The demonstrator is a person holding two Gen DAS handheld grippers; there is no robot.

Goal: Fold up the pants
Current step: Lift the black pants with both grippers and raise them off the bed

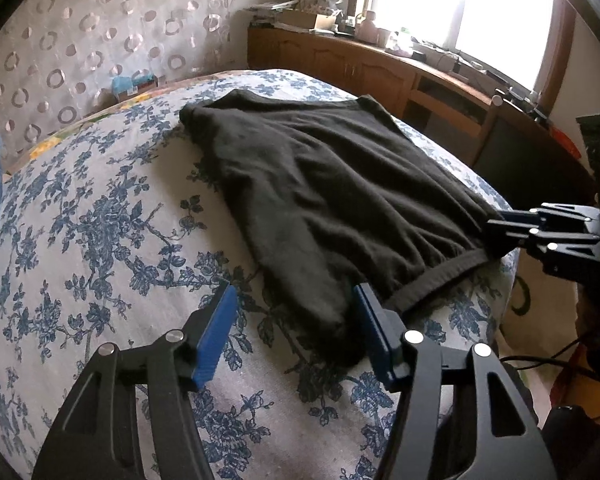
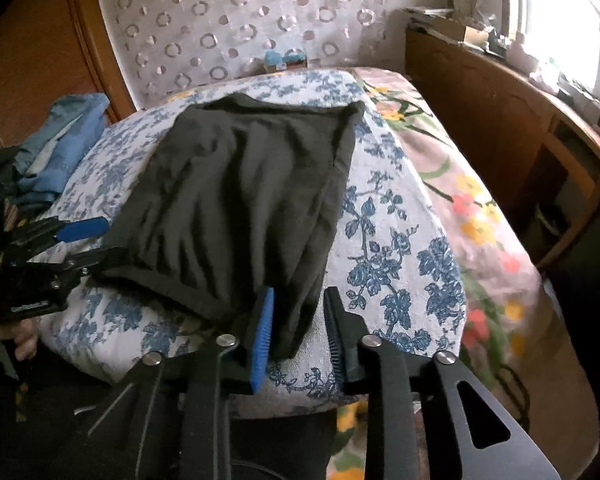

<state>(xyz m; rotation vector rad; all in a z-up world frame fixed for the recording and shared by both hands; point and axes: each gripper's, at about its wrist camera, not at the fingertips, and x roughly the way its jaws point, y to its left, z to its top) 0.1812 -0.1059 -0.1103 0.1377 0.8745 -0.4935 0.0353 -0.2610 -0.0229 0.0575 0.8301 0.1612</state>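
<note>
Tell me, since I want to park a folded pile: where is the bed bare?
Bare floral sheet lies between the black pants and the blue clothes; another strip runs right of the pants. The near waistband edge is crowded by both grippers.

Bare sheet (image 1: 100,208) left of the pants (image 1: 320,184) gives passing room up to the blue clothes (image 2: 60,140) at the far left, while the cluttered wooden cabinet (image 1: 380,68) stands close along the bed's right side.

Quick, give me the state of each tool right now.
Left tool: open, holding nothing; its fingers straddle the near corner of the black pants.
Right tool: open, holding nothing; its fingers straddle the other waistband corner.
</note>
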